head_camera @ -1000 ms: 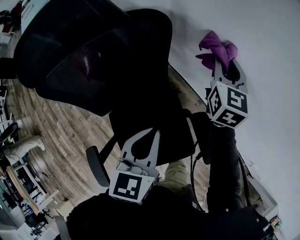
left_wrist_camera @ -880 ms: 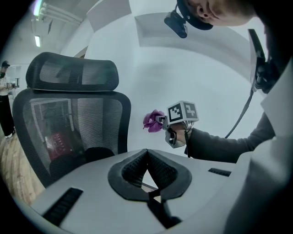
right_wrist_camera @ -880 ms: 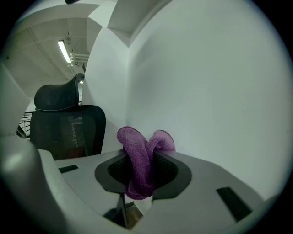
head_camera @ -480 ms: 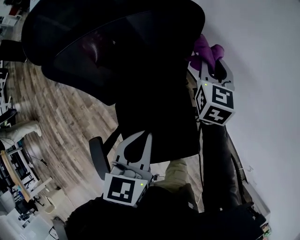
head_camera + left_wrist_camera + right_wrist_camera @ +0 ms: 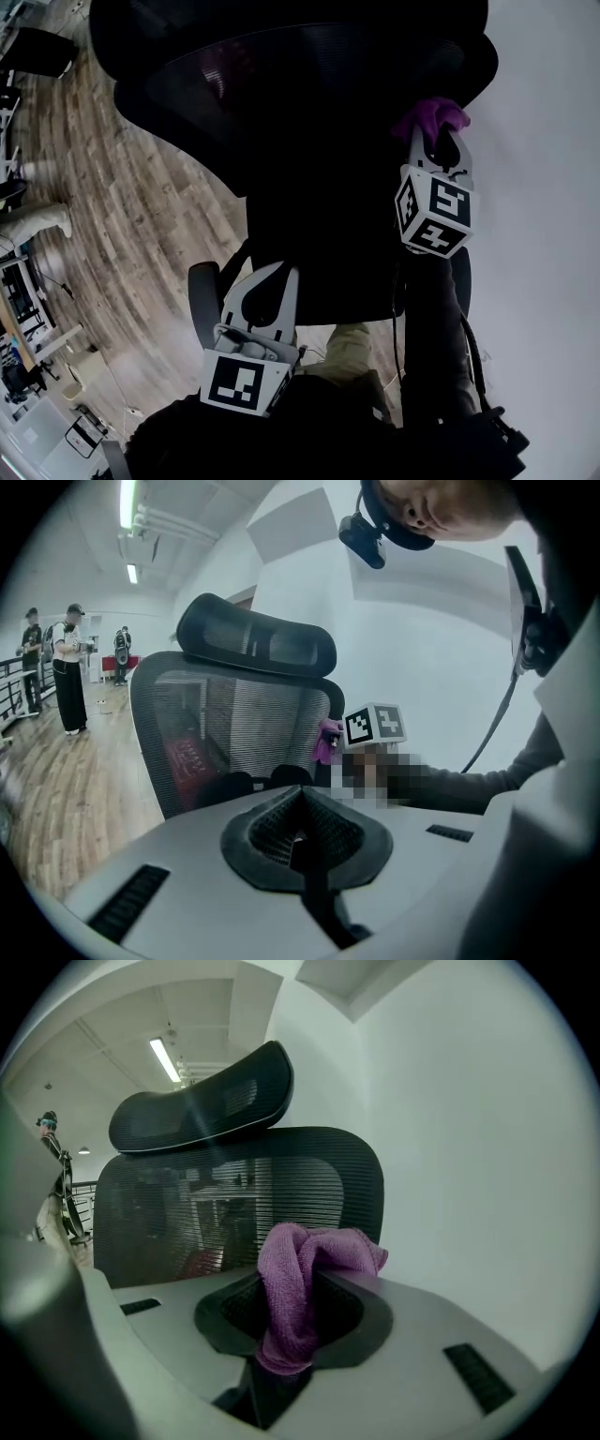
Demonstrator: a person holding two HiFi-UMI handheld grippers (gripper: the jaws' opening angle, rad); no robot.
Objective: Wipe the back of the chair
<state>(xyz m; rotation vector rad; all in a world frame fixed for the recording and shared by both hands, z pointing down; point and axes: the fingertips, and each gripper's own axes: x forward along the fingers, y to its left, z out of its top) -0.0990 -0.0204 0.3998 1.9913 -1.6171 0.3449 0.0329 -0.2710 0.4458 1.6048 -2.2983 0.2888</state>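
Observation:
The black mesh chair back (image 5: 309, 84) with its headrest (image 5: 253, 639) fills the top of the head view. My right gripper (image 5: 433, 136) is shut on a purple cloth (image 5: 429, 116), held at the right edge of the back. In the right gripper view the bunched cloth (image 5: 292, 1283) sticks up between the jaws, in front of the mesh (image 5: 234, 1194). I cannot tell whether the cloth touches the mesh. My left gripper (image 5: 284, 270) hangs lower, behind the seat. It is shut with nothing in it (image 5: 298, 841). The left gripper view shows the cloth (image 5: 328, 742) beside the chair's right side.
A white wall (image 5: 544, 187) stands close on the right of the chair. Wooden floor (image 5: 122, 216) spreads to the left, with an armrest (image 5: 202, 291) near my left gripper. Desks stand at the far left edge. Some people (image 5: 67, 667) stand far off by a railing.
My right gripper has carried the cloth from in front of the wall leftwards to the right edge of the chair back. The chair has shifted right in the head view. The left gripper stays low.

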